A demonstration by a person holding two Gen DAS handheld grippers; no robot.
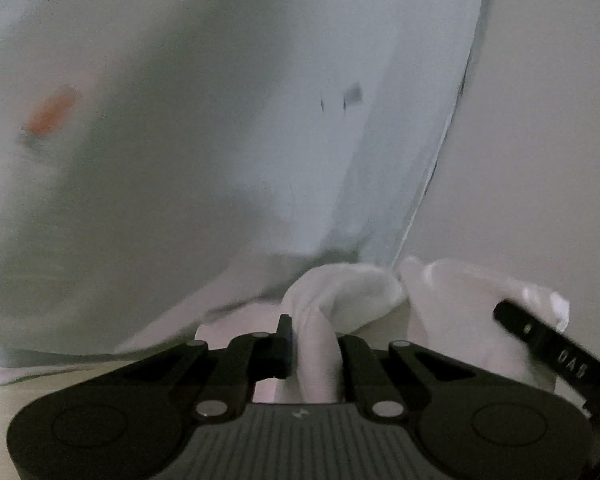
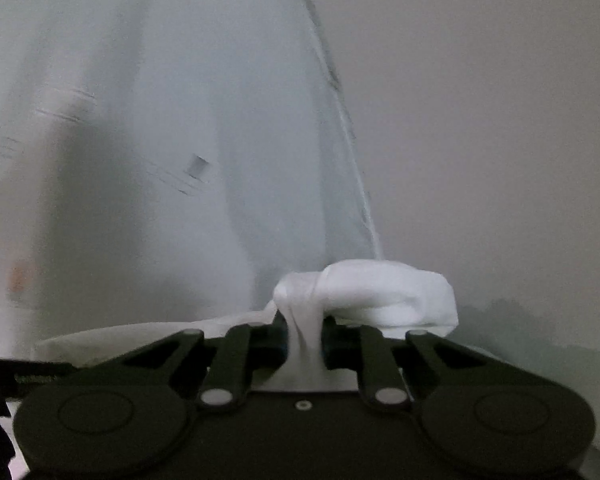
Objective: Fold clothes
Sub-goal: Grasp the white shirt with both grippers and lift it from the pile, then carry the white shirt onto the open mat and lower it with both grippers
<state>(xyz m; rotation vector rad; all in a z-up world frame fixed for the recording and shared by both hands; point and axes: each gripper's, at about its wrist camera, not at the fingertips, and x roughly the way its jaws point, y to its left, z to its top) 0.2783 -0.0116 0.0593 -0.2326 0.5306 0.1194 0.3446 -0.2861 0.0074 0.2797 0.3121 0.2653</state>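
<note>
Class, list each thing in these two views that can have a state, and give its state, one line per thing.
Left tongs: shut on white garment.
Right tongs: shut on white garment.
White garment: pinched and bunched at both tongs, the rest spread out beyond, blurred.

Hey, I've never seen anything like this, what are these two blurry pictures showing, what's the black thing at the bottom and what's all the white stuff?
Each picture comes from a camera mounted on a hand-held gripper, looking forward along its two black fingers. A person holds one in each hand to fold clothes. The left gripper and the right gripper are each shut on a bunched bit of a white garment, which spreads out ahead of them. The black bar at the left picture's right edge is probably the other gripper. The pale background is too blurred to identify.
</note>
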